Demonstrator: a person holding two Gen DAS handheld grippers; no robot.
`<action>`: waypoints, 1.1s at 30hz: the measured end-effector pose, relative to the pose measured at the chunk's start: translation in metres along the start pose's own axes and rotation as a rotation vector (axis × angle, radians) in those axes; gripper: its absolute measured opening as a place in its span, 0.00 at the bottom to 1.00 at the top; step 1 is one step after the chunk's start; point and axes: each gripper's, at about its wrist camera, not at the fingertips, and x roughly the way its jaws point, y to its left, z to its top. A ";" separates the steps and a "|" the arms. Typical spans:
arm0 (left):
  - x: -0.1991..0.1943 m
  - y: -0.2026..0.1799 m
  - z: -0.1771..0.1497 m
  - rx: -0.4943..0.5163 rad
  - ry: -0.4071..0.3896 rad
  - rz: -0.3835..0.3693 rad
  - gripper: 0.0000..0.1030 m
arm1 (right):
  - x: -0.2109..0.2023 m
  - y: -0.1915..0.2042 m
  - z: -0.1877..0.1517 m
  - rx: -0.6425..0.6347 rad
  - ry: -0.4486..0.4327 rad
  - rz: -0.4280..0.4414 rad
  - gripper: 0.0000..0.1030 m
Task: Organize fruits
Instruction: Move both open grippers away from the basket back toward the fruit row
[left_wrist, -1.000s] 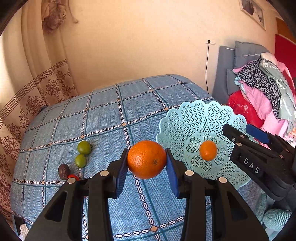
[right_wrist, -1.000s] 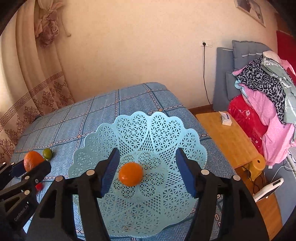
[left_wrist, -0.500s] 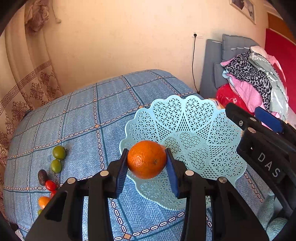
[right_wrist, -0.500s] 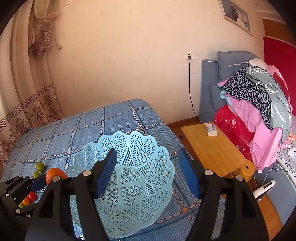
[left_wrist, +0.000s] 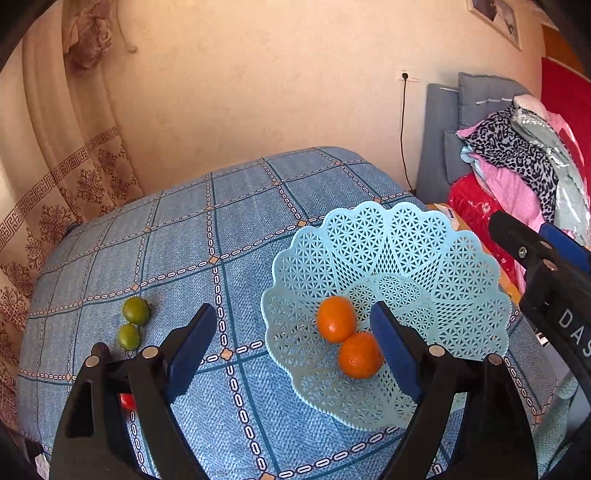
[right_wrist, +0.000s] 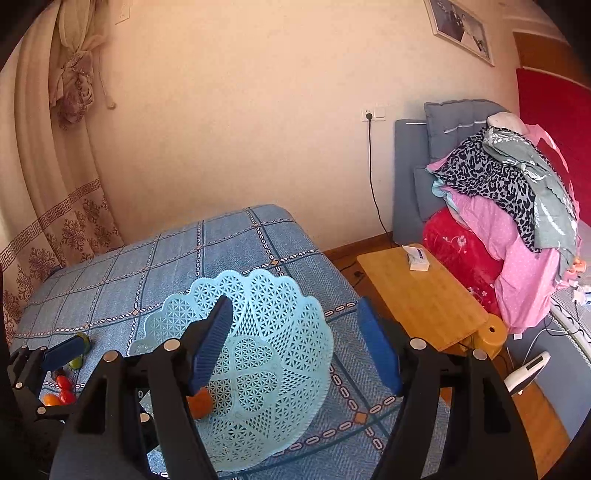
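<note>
left tongs (left_wrist: 291, 345): spread wide, just opened, nothing held | right tongs (right_wrist: 295, 347): open, empty, above basket (left_wrist: 461, 266) | two oranges (left_wrist: 336, 319) touching, in basket near bed's right edge | next: green fruits (left_wrist: 136, 311) toward left edge, nearer left tongs

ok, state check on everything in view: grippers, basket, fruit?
left gripper: open, nothing between the pads, jaws just opened
right gripper: open, empty
basket: upright on the bed, holds two oranges
near orange: in basket, touching the other
far orange: in basket
two green fruits: on the bedspread, outside basket
</note>
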 end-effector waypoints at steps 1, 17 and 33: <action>0.000 0.002 -0.001 -0.007 0.004 0.002 0.82 | 0.000 0.001 0.000 -0.001 0.000 0.002 0.69; -0.013 0.040 -0.013 -0.102 0.016 0.051 0.89 | 0.000 0.025 -0.008 -0.055 0.009 0.029 0.77; -0.032 0.081 -0.028 -0.151 -0.015 0.146 0.89 | 0.006 0.048 -0.028 -0.073 0.092 0.122 0.77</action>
